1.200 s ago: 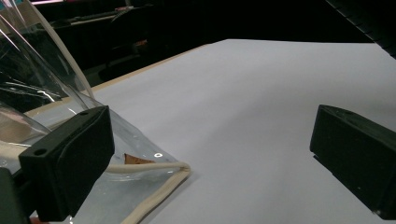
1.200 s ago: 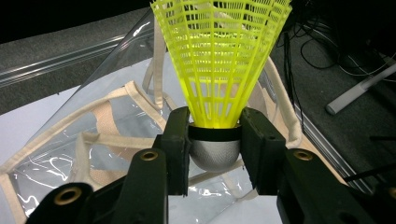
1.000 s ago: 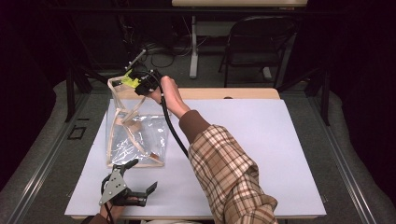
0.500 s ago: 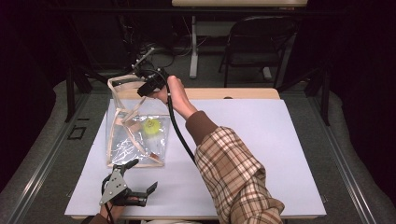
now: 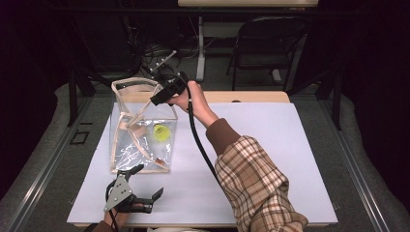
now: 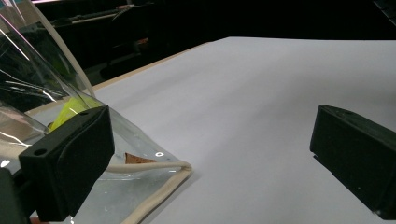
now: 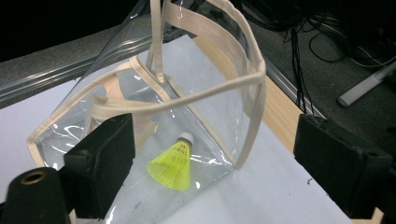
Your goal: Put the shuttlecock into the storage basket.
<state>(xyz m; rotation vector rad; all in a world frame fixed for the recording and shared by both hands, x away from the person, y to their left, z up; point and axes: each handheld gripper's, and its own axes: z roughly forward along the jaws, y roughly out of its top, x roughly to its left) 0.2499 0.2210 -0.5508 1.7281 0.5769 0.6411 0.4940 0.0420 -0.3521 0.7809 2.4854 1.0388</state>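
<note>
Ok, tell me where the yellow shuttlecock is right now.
The shuttlecock lies inside the clear bag on the left part of the table in the high view, below the right gripper, which is open above the bag's mouth.

Text: none readable.
Labels: none readable on the clear bag (image 5: 140,130).
Brands: none readable on the shuttlecock (image 7: 173,164).
Numbers, signs: none readable on the table (image 5: 270,145).

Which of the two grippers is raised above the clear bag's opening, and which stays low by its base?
The right gripper hangs over the clear bag opening, jaws just opened and empty, above the yellow shuttlecock. The left gripper sits low on the white table.
</note>
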